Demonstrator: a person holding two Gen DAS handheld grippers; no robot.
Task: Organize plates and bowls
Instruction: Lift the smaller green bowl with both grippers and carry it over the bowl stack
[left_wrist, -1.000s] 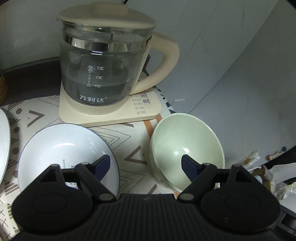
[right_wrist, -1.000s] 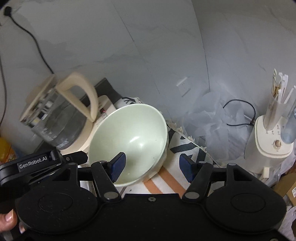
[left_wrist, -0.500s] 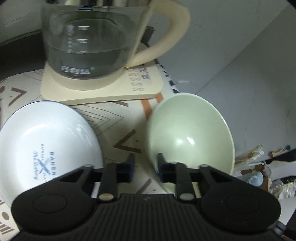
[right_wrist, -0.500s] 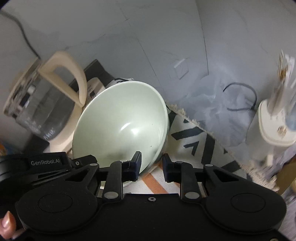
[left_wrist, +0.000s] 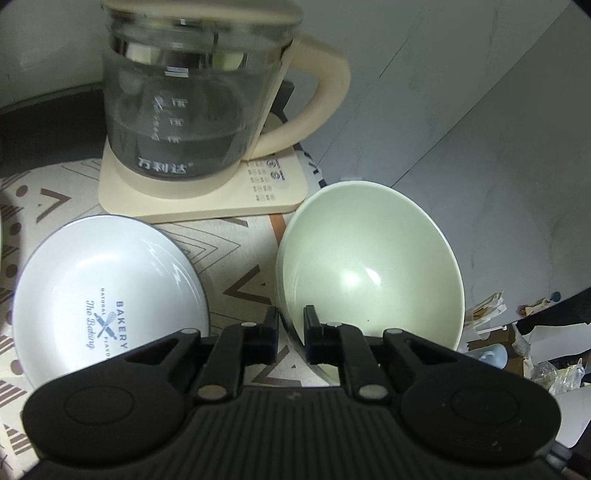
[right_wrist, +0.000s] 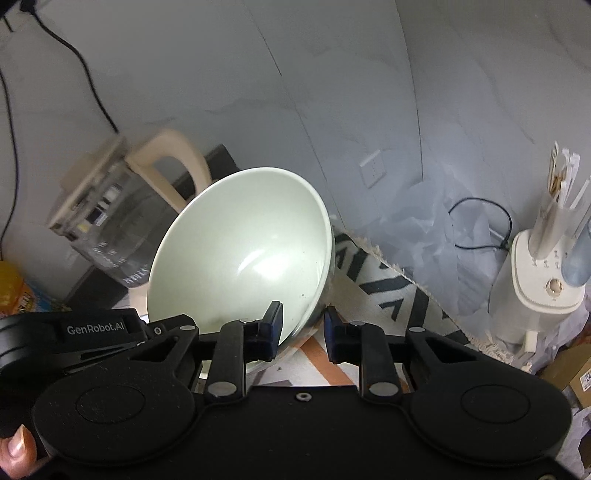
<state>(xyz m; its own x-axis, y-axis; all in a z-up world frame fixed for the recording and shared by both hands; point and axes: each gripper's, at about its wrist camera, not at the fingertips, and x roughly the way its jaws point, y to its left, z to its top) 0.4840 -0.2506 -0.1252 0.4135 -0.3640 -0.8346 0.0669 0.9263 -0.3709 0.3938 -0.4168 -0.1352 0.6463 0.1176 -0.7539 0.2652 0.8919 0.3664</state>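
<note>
A pale green bowl (left_wrist: 369, 266) is tilted up above the patterned cloth (left_wrist: 240, 266). My left gripper (left_wrist: 290, 328) is shut on its near left rim, one finger inside and one outside. The bowl also shows in the right wrist view (right_wrist: 243, 254), where my right gripper (right_wrist: 303, 328) is shut on its right rim. A white bowl (left_wrist: 107, 299) printed "BAKERY" lies on the cloth to the left of the green one, apart from both grippers.
A glass kettle (left_wrist: 192, 92) with a cream handle stands on its cream base (left_wrist: 207, 192) just behind both bowls. The grey wall (right_wrist: 332, 92) is close behind. A white appliance (right_wrist: 546, 288) and a black cable (right_wrist: 480, 229) are off the table's right edge.
Both grippers went from open to shut on the green bowl's rim. The bowl has been tipped and lifted slightly off the cloth.
</note>
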